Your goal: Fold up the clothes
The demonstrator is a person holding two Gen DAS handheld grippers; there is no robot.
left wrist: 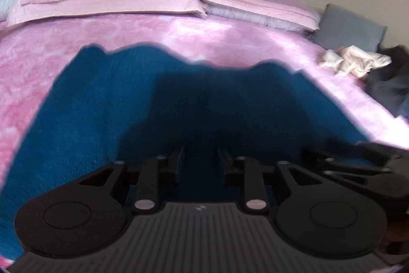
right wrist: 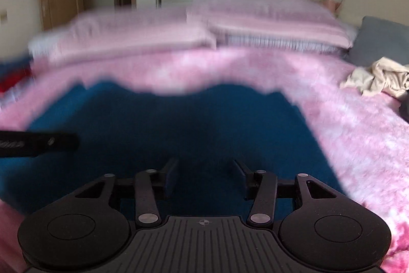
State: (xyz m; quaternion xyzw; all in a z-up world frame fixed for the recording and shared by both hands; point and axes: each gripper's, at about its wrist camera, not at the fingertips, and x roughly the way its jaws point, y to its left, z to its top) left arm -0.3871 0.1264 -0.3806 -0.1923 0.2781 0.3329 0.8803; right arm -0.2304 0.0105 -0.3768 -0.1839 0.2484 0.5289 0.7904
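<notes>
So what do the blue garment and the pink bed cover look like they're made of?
The flat blue garment looks like matte knit or fleece, with a fine grainy texture and no sheen. The mottled pink bed cover looks like plush, fuzzy fleece, soft and cloudy; motion blur leaves both uncertain.

The right wrist view is smeared throughout, so the two pale pink pillows (right wrist: 194, 24) along the head edge of the bed and the far edge of the flat deep-blue fabric garment (right wrist: 166, 124) have no sharp outline. The garment's near edge is covered by each gripper's black body in both views. A black bar-shaped part (right wrist: 38, 143), cut off by the left frame edge, is too blurred to identify. In the left wrist view, a dark crumpled cloth heap (left wrist: 391, 83) at the bed's right edge runs out of frame, its kind unclear.
</notes>
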